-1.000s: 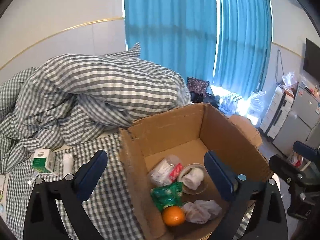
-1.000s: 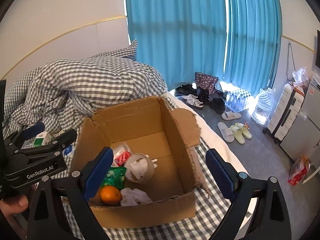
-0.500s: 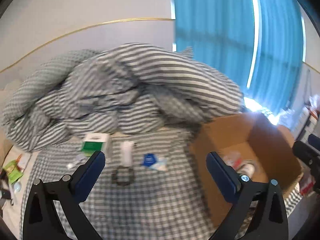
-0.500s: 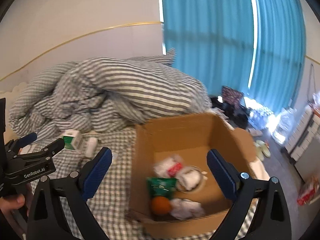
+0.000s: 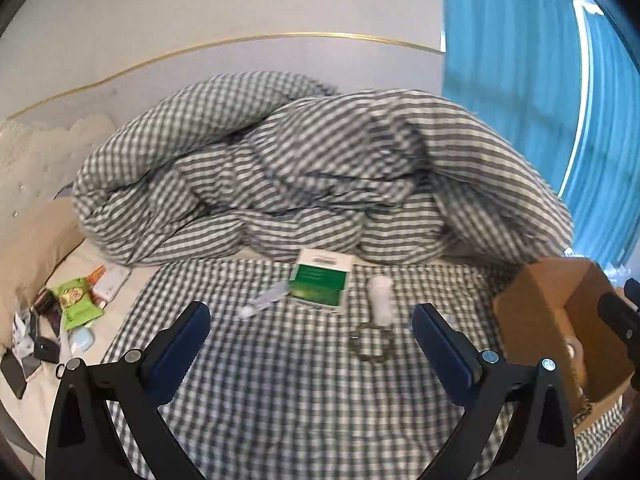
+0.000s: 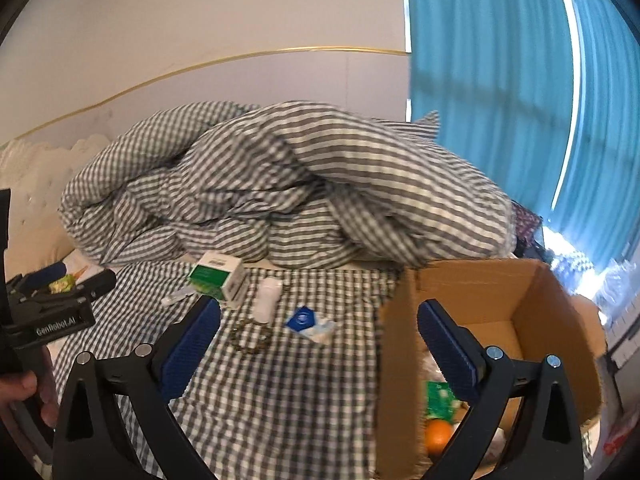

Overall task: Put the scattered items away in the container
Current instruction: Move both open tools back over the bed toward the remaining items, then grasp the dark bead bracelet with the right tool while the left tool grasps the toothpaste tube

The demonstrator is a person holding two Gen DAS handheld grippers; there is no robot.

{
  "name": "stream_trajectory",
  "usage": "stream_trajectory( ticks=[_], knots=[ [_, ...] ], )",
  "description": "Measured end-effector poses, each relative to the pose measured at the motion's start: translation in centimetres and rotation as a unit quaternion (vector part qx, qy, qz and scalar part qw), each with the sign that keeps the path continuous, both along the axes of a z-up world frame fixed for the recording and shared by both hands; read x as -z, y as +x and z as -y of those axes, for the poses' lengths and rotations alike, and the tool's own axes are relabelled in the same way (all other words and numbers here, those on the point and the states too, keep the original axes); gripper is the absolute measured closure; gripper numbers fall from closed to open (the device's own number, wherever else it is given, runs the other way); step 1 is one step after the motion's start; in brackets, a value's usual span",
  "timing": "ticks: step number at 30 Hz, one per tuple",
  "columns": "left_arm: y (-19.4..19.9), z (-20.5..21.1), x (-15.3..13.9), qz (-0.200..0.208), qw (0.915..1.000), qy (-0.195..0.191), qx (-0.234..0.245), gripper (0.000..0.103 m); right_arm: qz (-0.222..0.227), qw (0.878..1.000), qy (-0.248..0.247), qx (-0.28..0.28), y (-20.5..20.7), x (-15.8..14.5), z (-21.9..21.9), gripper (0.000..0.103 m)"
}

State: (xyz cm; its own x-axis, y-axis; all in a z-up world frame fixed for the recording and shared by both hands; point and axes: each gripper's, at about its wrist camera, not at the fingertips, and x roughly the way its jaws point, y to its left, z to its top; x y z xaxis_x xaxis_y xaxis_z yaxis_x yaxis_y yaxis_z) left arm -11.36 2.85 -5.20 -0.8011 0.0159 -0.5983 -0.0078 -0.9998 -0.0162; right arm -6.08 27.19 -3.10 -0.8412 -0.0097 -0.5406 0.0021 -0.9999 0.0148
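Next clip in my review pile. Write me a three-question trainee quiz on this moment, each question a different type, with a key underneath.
1. True or false: the white cylindrical bottle is inside the brown cardboard box.
2. Which item lies nearest the white cylindrical bottle's lower end? A) dark beaded bracelet ring B) round orange fruit C) green and white carton
3. Fill in: the right gripper has its jaws ___, with nothing between them.

Key
1. False: it lies on the grey checked bedsheet, left of the box.
2. A
3. Open; they have just been opening further.
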Motion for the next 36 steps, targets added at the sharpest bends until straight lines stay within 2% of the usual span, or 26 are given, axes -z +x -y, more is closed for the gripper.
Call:
stream_trajectory(
  ticks=[6, 10, 16, 27, 30, 32, 36],
  knots=[
    [-1.2, 3.7, 1.7, 0.012, 0.9997, 0.001, -0.021, 0.0, 0.016, 0.999, -0.003, -0.044, -2.1, 2.0, 3.3, 0.004],
    [-2.7, 5.7, 3.4, 0.028, 0.9992, -0.003, -0.03, 0.0, 0.041, 0.997, 0.01, -0.063, -4.4, 4.7, 5.5, 0.004],
    [-5.3, 7.8, 6.1, 0.049, 0.998, 0.008, -0.04, 0.0, 0.081, 0.993, 0.003, -0.087, -8.1, 8.9, 7.9, 0.004],
    [-9.8, 9.4, 11.1, 0.075, 0.9967, 0.001, -0.031, 0.0, 0.142, 0.982, 0.005, -0.122, -14.8, 16.0, 12.0, 0.005],
    [-10.8, 9.5, 12.2, 0.081, 0.9964, -0.006, -0.024, 0.0, 0.157, 0.98, 0.01, -0.122, -15.9, 17.6, 12.6, 0.007],
    [-11.6, 9.6, 13.1, 0.088, 0.9959, -0.012, -0.018, 0.0, 0.17, 0.978, 0.013, -0.119, -16.8, 18.9, 12.9, 0.012],
    [-13.0, 9.4, 14.7, 0.095, 0.9947, -0.038, -0.005, 0.0, 0.192, 0.974, 0.0, -0.116, -18.3, 21.2, 13.0, 0.016]
  ],
)
